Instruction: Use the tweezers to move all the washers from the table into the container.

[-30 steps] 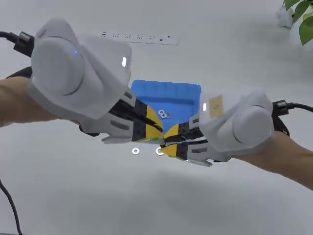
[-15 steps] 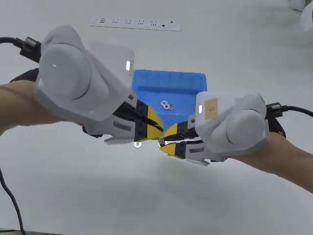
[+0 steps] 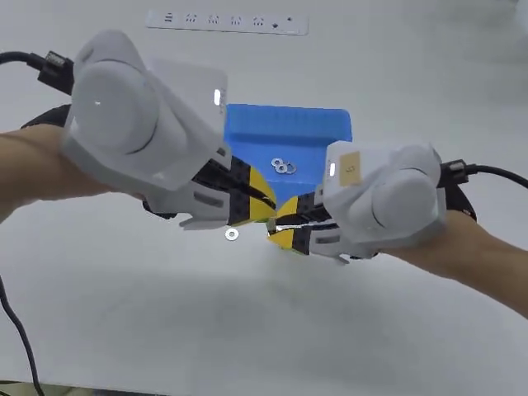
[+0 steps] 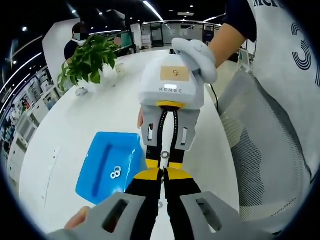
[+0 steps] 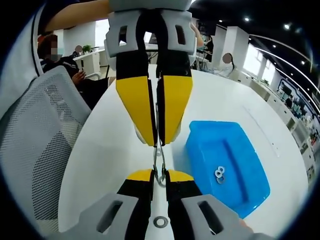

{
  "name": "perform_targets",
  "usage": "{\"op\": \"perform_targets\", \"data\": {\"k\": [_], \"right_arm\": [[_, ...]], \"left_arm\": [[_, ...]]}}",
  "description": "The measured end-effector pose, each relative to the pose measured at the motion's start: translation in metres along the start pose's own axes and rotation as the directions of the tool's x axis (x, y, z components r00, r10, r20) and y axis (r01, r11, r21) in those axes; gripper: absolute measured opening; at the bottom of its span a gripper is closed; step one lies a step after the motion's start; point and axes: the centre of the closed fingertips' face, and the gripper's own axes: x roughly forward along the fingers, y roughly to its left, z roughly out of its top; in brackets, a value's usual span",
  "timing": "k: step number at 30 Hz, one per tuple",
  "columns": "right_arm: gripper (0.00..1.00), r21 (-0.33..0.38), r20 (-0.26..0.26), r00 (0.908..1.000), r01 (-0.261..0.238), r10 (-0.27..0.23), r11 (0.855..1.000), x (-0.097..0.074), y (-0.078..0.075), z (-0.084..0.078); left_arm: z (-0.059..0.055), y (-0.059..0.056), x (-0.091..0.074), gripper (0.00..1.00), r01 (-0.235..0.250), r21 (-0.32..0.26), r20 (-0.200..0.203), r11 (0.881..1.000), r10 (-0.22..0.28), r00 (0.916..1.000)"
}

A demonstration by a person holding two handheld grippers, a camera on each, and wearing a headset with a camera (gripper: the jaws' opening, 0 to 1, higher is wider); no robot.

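My left gripper (image 3: 266, 210) and right gripper (image 3: 280, 231) meet tip to tip just in front of the blue container (image 3: 289, 132). Both are shut on thin metal tweezers (image 5: 159, 162), which run between the two pairs of yellow jaws. A small ring (image 4: 164, 154) sits on the tweezers between the jaw tips; I cannot tell if it is a washer. One loose washer (image 3: 232, 234) lies on the white table under the left gripper, and the same washer (image 5: 160, 221) lies below my right gripper (image 5: 160, 177). A few washers (image 3: 283, 167) lie inside the container (image 5: 235, 150).
A white power strip (image 3: 227, 22) lies at the table's far edge. A potted plant (image 4: 90, 57) stands further along the table. A mesh chair (image 5: 45, 150) and the person's body are close behind the grippers. Cables trail from both grippers.
The head camera has tilted, so the whole scene sits higher in the picture. Of the two washers lying below the fingertips, I now see one on the table. The grippers stay joined.
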Motion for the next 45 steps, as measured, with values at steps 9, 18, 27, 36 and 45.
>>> {"op": "perform_targets", "data": {"k": [9, 18, 27, 36, 45], "right_arm": [[0.11, 0.016, -0.003, 1.0, -0.009, 0.009, 1.0, 0.002, 0.0, -0.005], [0.1, 0.026, -0.007, 0.9998, -0.018, 0.018, 0.999, 0.003, 0.002, -0.007], [0.1, 0.036, -0.007, 0.9998, -0.018, 0.018, 0.999, 0.002, 0.001, -0.008], [0.09, 0.029, 0.006, 1.0, -0.005, 0.005, 1.0, -0.001, 0.0, 0.001], [0.09, 0.011, 0.018, 0.9998, 0.009, -0.009, 1.0, -0.01, -0.001, 0.014]], "left_arm": [[-0.001, 0.002, 0.002, 0.06, 0.006, -0.013, 0.007, 1.0, -0.006, 1.0], [0.001, -0.001, 0.004, 0.06, 0.017, -0.028, 0.019, 0.999, -0.017, 0.9997], [0.003, -0.002, 0.006, 0.06, 0.02, -0.031, 0.031, 0.999, -0.019, 0.9993], [0.009, -0.002, -0.001, 0.06, 0.019, -0.01, 0.015, 1.0, -0.019, 0.9997], [0.019, -0.003, -0.015, 0.06, -0.012, 0.045, 0.006, 0.999, 0.012, 0.9999]]}}
